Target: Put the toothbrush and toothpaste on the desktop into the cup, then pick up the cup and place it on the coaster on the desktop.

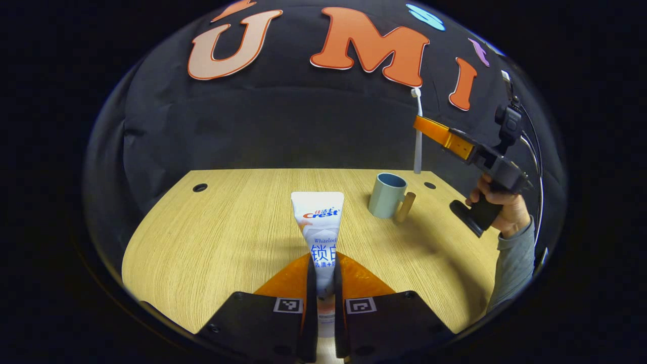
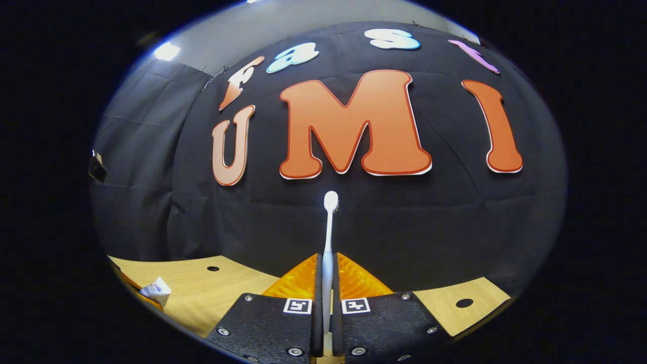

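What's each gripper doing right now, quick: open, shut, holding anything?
Left gripper: shut on the toothpaste, held above the desktop.
Right gripper: shut on the toothbrush, raised upright above the cup.

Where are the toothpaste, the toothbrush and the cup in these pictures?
toothpaste [image 1: 318, 215]: left gripper view, on the tube's wide flat end.
toothbrush [image 2: 328, 237]: right gripper view, on the handle below the head.
cup [image 1: 386, 197]: left gripper view, on the outer wall, beside its handle.

Toothpaste [image 1: 320, 237] cap end hidden — toothbrush [image 2: 328, 237] handle end too.
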Action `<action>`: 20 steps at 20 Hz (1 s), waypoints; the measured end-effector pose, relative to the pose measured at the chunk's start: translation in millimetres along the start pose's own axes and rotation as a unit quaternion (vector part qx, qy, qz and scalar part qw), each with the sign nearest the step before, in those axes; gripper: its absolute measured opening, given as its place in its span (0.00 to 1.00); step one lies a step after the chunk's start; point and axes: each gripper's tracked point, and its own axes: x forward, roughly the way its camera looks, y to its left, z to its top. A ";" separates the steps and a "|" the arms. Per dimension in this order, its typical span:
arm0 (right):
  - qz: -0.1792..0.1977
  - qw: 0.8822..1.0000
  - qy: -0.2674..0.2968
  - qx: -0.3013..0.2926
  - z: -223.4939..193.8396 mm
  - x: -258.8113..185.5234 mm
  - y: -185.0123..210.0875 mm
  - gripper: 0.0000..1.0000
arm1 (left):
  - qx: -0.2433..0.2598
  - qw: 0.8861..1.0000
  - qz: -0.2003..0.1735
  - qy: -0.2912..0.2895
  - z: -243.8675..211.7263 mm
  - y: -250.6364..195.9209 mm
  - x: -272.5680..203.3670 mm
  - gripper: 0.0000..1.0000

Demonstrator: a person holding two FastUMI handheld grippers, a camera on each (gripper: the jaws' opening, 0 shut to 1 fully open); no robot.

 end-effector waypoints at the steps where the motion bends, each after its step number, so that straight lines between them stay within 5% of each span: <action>1: 0.004 1.000 -0.010 0.001 -2.1 3.1 0.4 0.07 | -0.003 1.000 0.001 0.001 -0.2 0.3 -0.1 0.18; 13: 0.014 0.998 -0.036 0.048 -45.2 32.8 -18.8 0.09 | -0.011 1.000 -0.006 -0.006 2.2 -1.3 5.2 0.17; 20: -0.008 0.999 0.002 0.047 -83.4 34.3 -35.7 0.09 | -0.013 1.000 -0.004 -0.020 21.0 -0.9 -10.5 0.17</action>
